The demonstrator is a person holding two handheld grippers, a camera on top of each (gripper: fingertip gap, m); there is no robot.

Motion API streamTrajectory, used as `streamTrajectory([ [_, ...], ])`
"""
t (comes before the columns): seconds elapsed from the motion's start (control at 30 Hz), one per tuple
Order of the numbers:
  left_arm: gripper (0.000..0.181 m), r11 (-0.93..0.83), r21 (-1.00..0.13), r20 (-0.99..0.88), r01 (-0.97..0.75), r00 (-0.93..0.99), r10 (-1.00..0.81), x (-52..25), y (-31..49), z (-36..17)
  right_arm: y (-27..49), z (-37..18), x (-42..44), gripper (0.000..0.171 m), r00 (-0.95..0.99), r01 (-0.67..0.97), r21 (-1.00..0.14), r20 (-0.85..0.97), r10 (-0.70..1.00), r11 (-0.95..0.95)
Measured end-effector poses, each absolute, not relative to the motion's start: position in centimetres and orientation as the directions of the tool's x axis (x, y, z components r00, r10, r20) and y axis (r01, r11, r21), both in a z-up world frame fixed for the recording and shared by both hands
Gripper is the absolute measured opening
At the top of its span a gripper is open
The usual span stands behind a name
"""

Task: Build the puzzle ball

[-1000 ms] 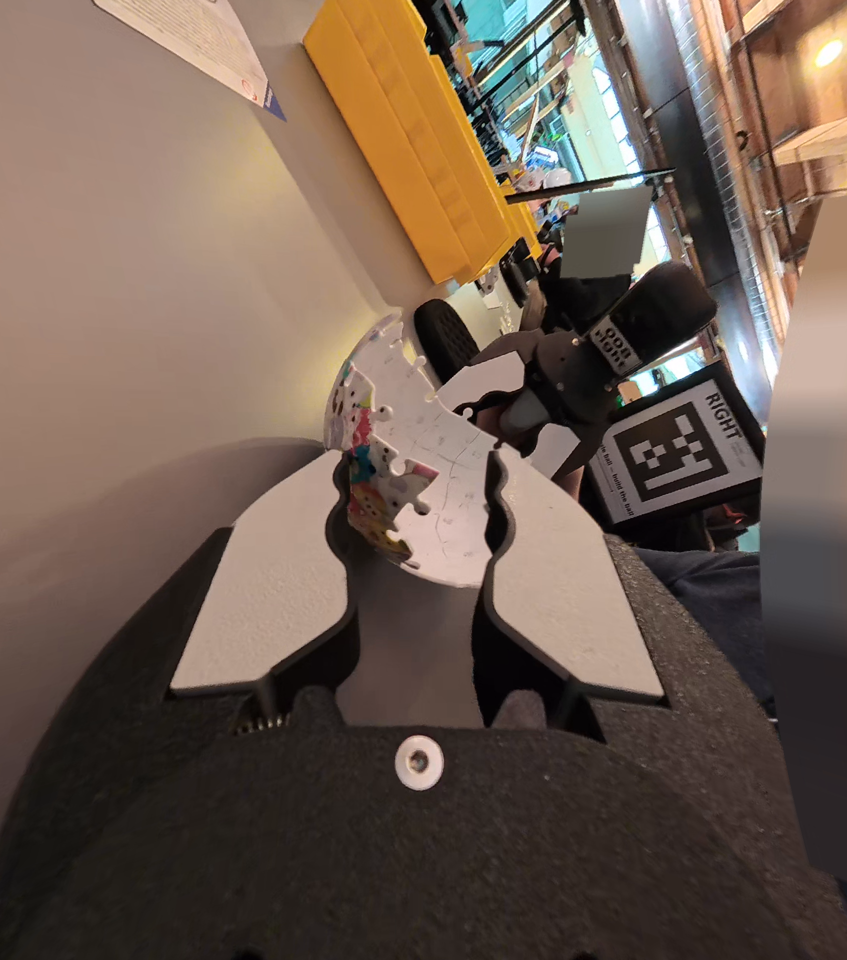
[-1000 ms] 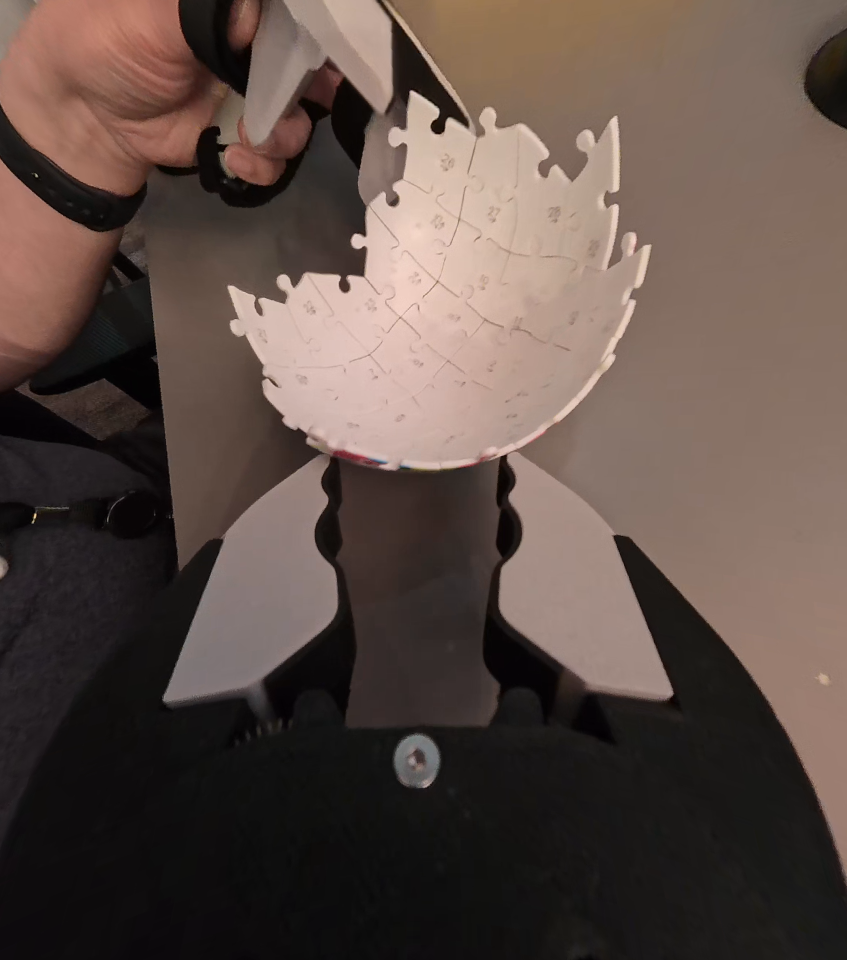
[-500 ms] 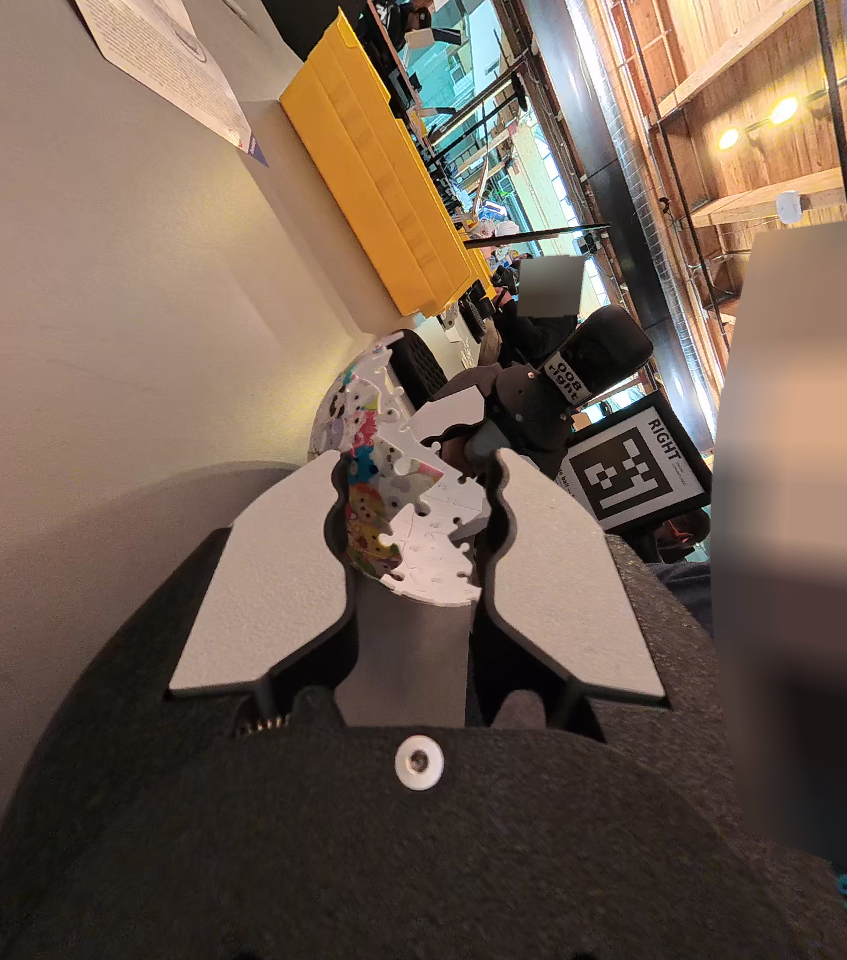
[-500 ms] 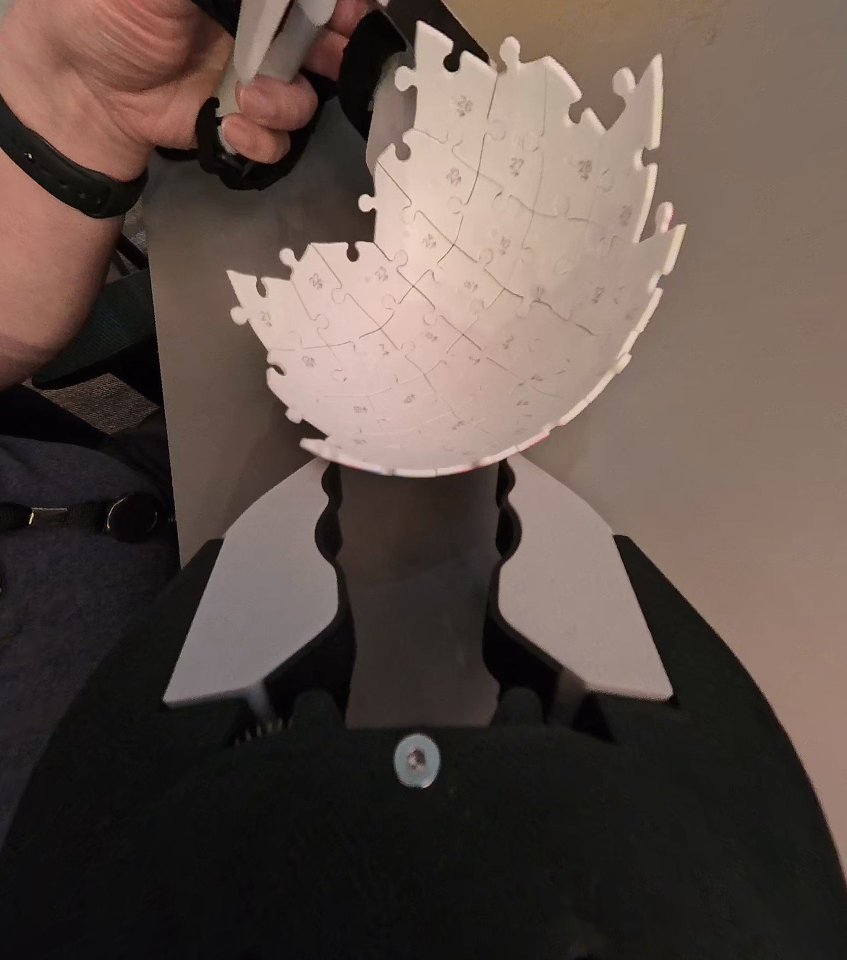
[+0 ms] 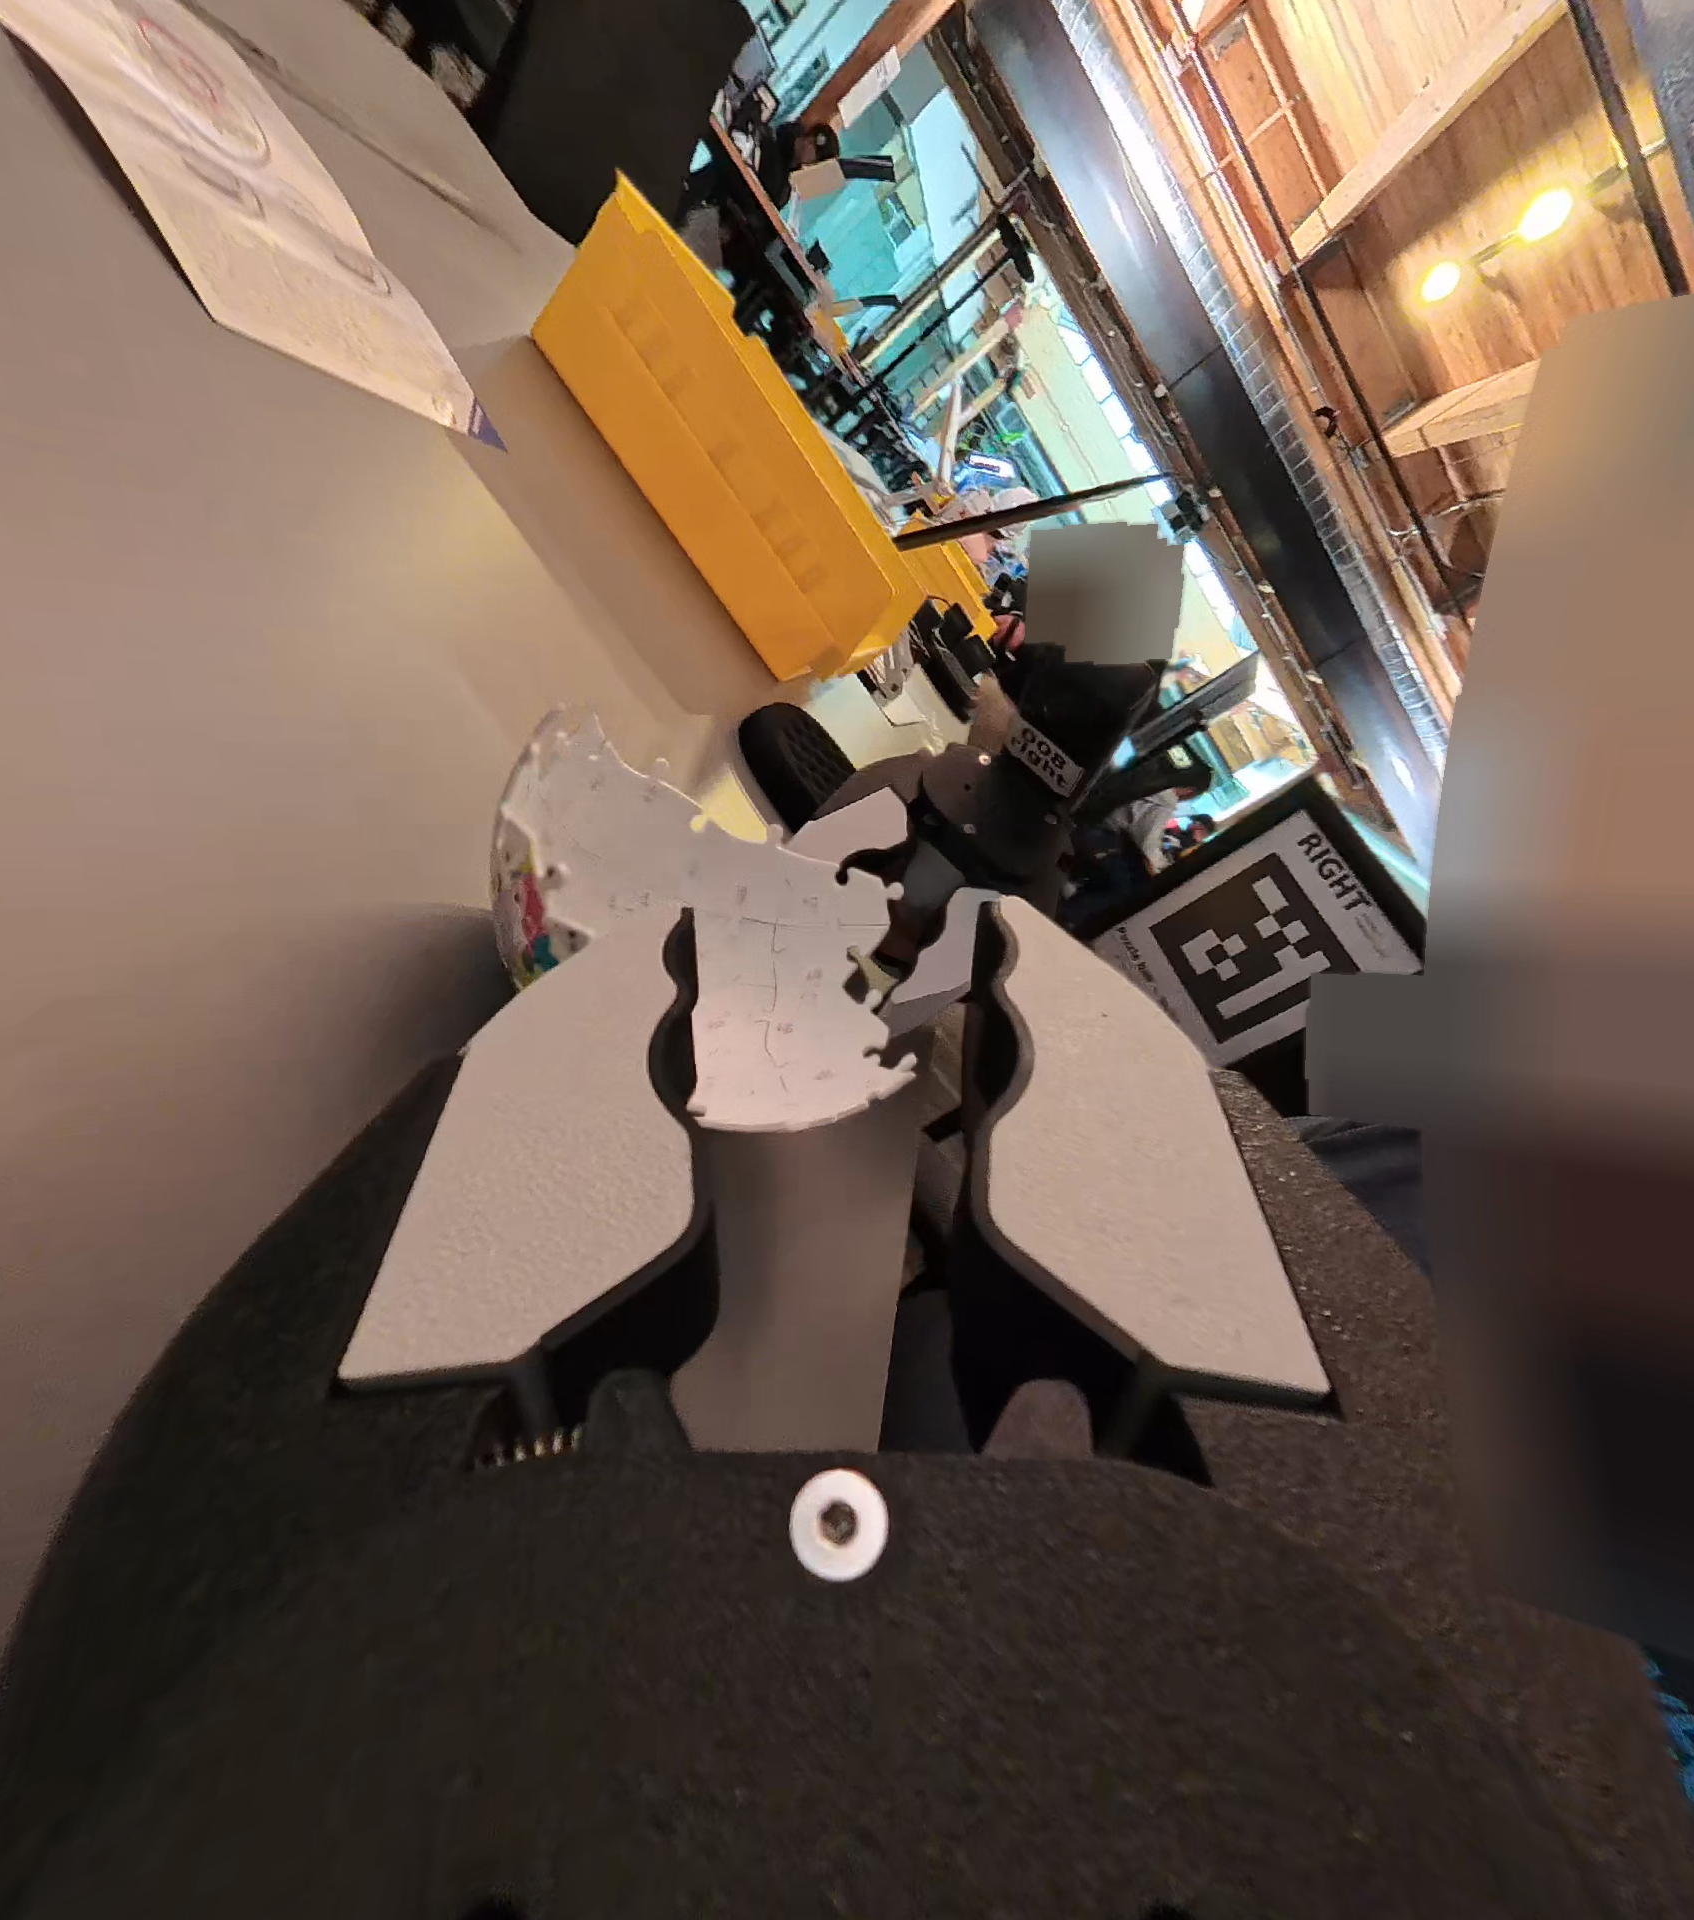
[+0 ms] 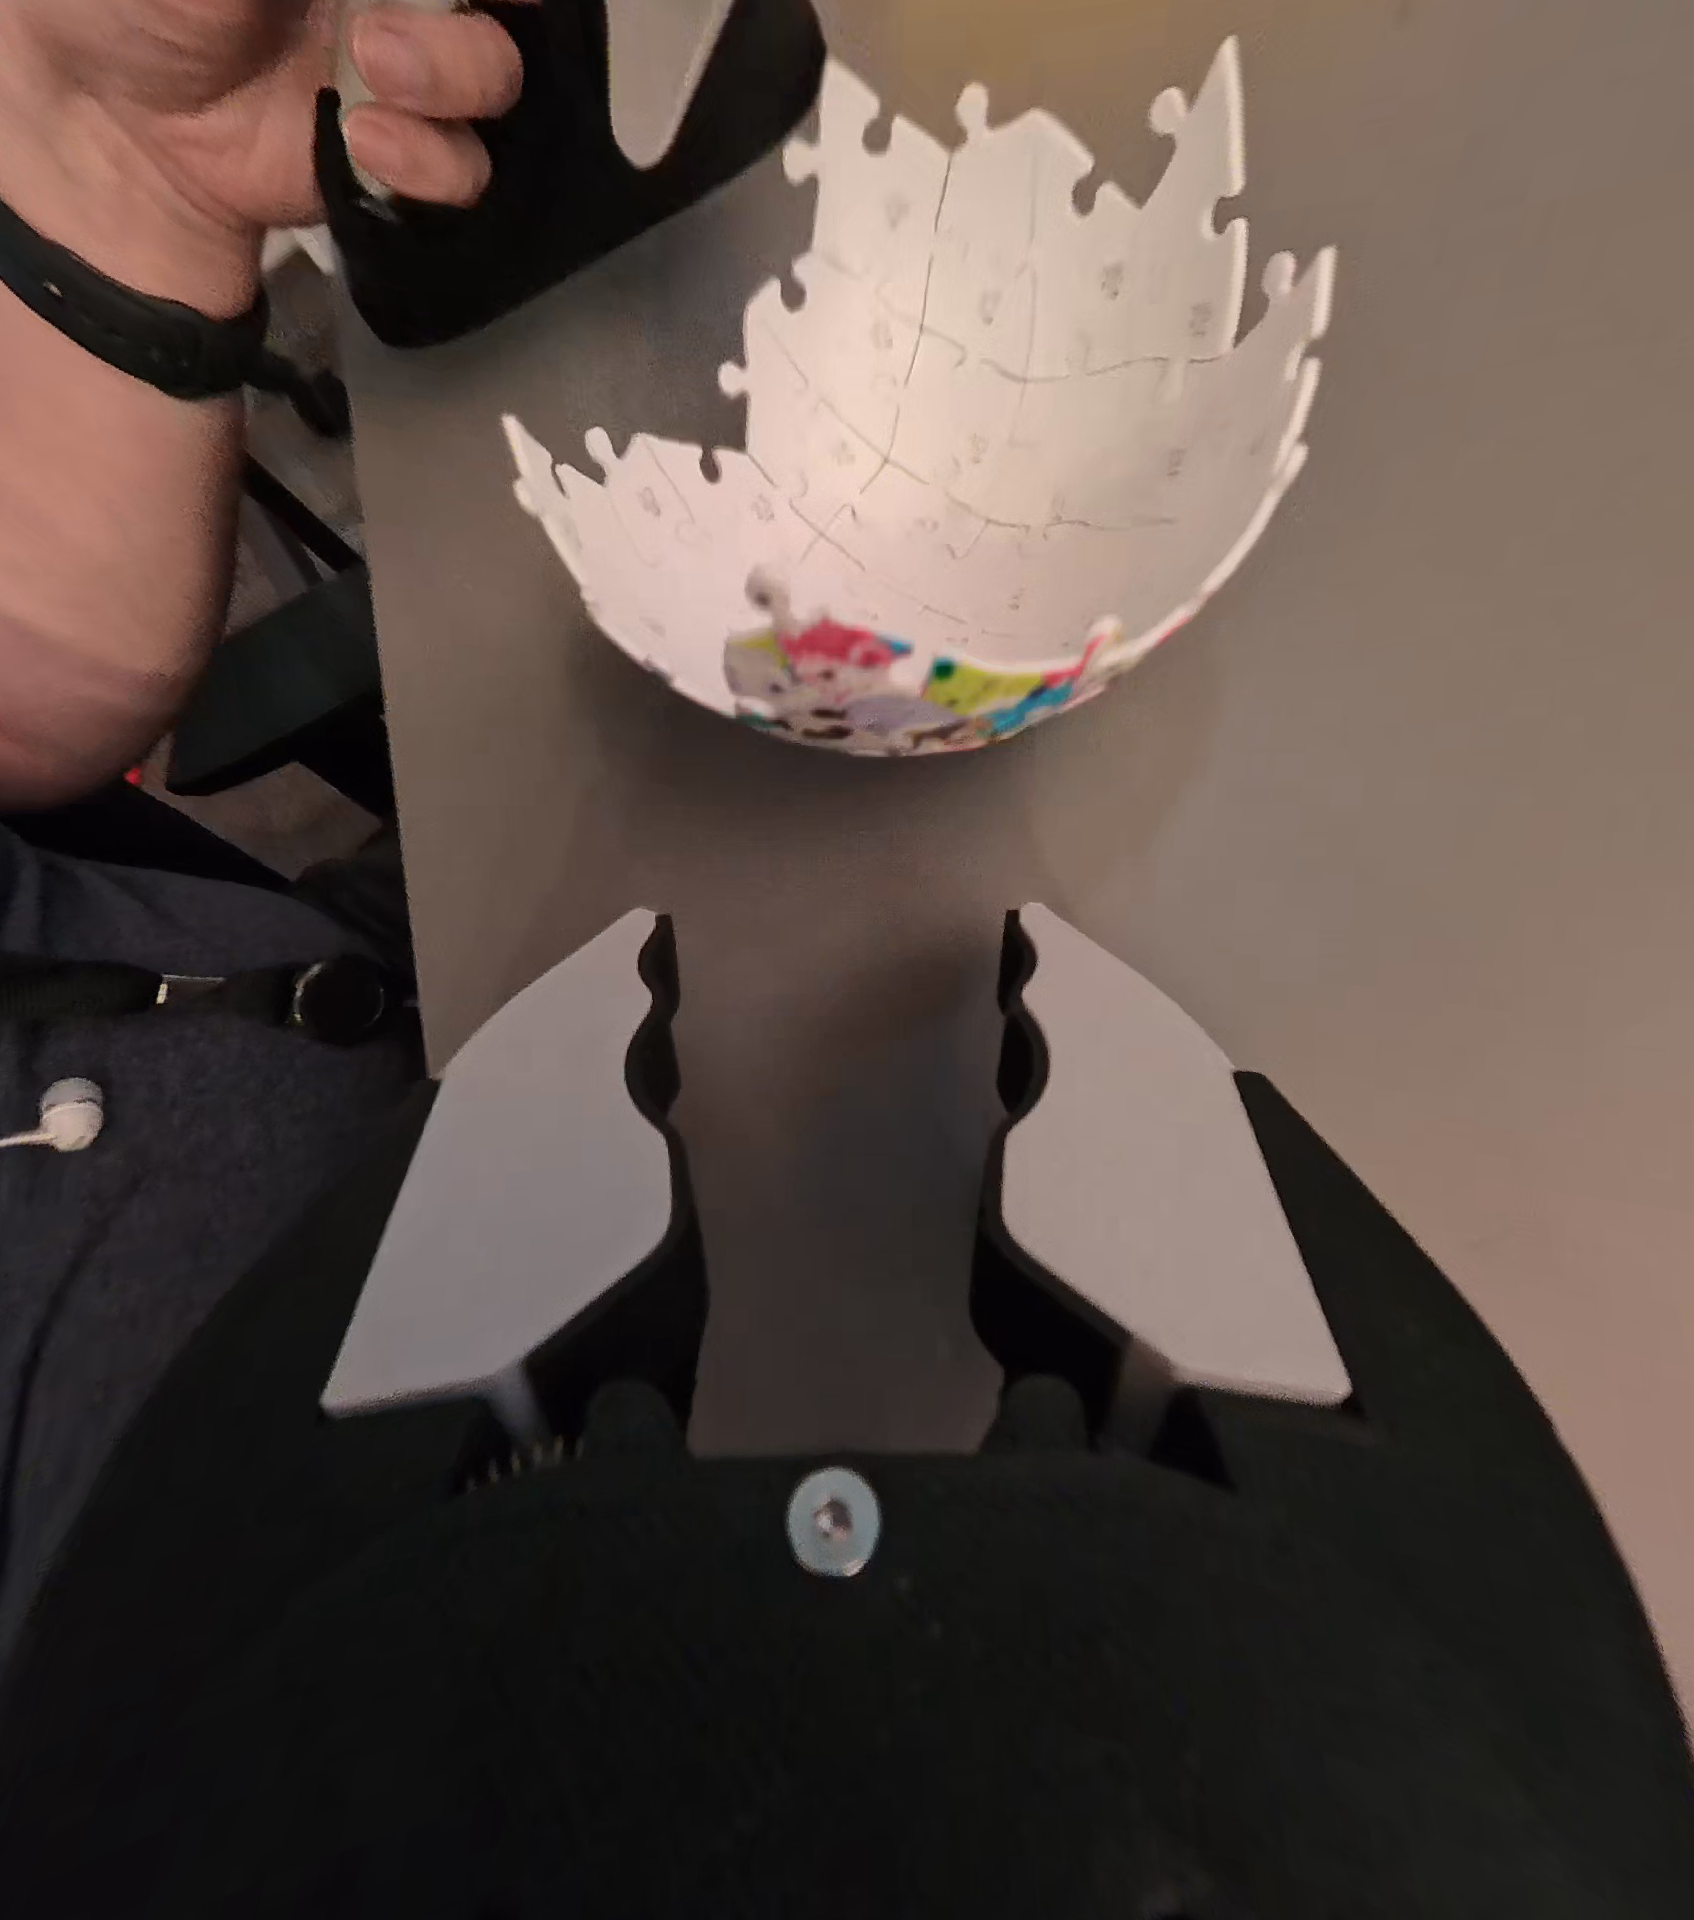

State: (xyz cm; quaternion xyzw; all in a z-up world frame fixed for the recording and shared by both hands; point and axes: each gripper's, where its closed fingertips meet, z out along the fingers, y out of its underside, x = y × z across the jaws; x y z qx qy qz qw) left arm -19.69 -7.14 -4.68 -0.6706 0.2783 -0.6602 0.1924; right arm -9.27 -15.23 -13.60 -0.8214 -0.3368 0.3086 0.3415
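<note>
The puzzle ball (image 6: 1009,436) is a half-built shell, white inside and brightly printed outside, lying tilted on the grey table (image 6: 1445,831) with its jagged rim up. My right gripper (image 6: 838,920) is open and empty, a short way back from the shell without touching it. My left gripper (image 6: 614,104) is at the top left beside the rim, held by a hand (image 6: 147,135). In the left wrist view the shell (image 5: 760,935) shows between the wide-apart fingers of my left gripper (image 5: 838,925), not clamped. The right gripper (image 5: 895,904) shows just behind it.
Yellow bins (image 5: 718,447) and a paper sheet (image 5: 282,239) lie farther along the table (image 5: 147,675). A black round object (image 5: 791,764) sits behind the shell. A board with a square code (image 5: 1248,935) stands to the right. The table's edge (image 6: 386,727) runs down the left. About 15 cm separates my left fingertips from my right.
My right gripper has drawn back from the shell, which was at its fingertips. The shell has tipped, so its printed outside now faces the right wrist camera. The left gripper has shifted left of the rim.
</note>
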Motion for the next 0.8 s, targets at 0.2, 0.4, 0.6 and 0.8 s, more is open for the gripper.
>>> streamTrajectory([
  [0.2,0.05,-0.764,-0.621,0.765,-0.176,0.073,-0.639,-20.9,-7.9,-5.6,-14.3,-12.4,-9.3,0.06,0.581,0.298,-0.818,-0.253,0.773,-0.492],
  [0.4,0.048,-0.774,-0.561,0.78,-0.293,0.128,-0.613,-19.8,-10.6,-8.2,-13.4,-11.9,-9.8,0.06,0.587,0.342,-0.835,-0.169,0.792,-0.432],
  [0.6,0.047,-0.775,-0.552,0.773,-0.307,0.16,-0.614,-19.3,-10.4,-9.3,-14.0,-12.1,-10.4,0.06,0.57,0.372,-0.82,-0.167,0.804,-0.435],
  [0.8,0.047,-0.778,-0.553,0.778,-0.299,0.15,-0.611,-19.2,-10.0,-9.2,-14.5,-12.2,-10.4,0.06,0.573,0.386,-0.814,-0.158,0.804,-0.435],
])
